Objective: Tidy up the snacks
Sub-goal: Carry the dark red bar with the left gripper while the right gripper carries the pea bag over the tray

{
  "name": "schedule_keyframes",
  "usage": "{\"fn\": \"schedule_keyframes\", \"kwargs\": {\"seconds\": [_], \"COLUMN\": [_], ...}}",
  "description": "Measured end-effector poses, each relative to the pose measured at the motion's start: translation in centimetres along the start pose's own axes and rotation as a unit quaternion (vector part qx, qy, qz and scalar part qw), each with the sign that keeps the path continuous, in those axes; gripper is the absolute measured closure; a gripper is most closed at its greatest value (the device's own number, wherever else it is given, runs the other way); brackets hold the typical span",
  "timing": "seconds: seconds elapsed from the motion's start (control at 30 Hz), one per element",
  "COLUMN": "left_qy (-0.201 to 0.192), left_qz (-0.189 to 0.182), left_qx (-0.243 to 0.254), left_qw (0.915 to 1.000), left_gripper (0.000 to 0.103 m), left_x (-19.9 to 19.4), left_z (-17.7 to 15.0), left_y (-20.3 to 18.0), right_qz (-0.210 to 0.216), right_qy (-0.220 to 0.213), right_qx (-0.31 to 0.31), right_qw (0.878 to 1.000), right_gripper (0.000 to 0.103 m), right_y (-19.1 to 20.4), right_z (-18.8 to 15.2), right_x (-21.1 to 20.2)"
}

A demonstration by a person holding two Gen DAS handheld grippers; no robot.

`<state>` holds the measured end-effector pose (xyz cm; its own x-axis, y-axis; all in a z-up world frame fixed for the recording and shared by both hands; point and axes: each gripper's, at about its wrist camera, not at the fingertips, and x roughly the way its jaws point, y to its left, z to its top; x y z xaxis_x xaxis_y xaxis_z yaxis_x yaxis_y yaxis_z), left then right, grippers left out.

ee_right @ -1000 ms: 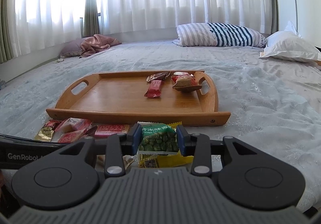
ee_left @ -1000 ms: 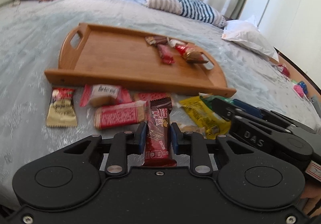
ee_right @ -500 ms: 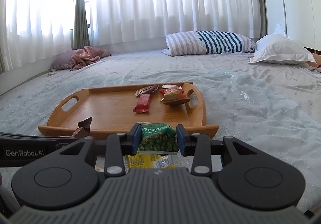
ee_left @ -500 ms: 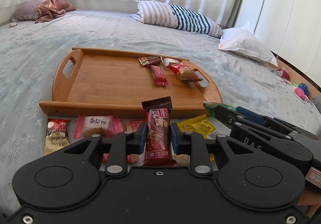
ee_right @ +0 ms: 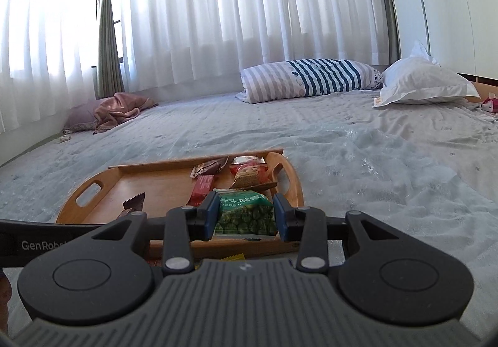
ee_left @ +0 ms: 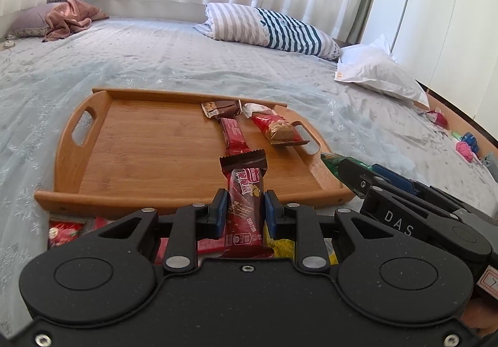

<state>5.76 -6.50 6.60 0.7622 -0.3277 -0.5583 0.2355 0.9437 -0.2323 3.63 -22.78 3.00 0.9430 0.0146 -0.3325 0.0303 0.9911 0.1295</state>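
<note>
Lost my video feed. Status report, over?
Left hand-held gripper shut on red bar. Right hand-held gripper shut on green pea packet. Tray ahead, nothing blocking.

Bed (ee_left: 155,60) is carrying a wooden tray (ee_left: 149,157) near centre, loose snack packs (ee_left: 62,230) lying just near of it, striped pillow (ee_left: 270,26) and white pillow (ee_left: 379,73) far right, pink cloth (ee_left: 68,18) far left.

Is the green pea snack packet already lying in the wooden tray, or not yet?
Not yet: the green pea snack packet is clamped in the right hand-held gripper, above the wooden tray.
</note>
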Motion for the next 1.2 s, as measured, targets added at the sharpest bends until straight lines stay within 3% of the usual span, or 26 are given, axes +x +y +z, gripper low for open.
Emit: {"fn": "schedule_keyframes", "kwargs": {"seconds": [0.47, 1.2], "left_qy": [0.039, 0.06], "left_qz": [-0.004, 0.011], "left_qx": [-0.035, -0.039], "left_qw": [0.9986, 0.9974], "left_gripper": [0.079, 0.079], "left_x": [6.5, 11.9], "left_z": [3.0, 3.9], "left_y": [0.4, -0.3], "right_qz": [0.017, 0.002], "right_qy": [0.039, 0.072], "right_qx": [0.073, 0.078], "right_qw": [0.996, 0.994], "right_gripper": [0.06, 0.06], "right_y": [-2.8, -2.8], "right_z": [0.8, -0.5], "right_x": [5.4, 10.0]}}
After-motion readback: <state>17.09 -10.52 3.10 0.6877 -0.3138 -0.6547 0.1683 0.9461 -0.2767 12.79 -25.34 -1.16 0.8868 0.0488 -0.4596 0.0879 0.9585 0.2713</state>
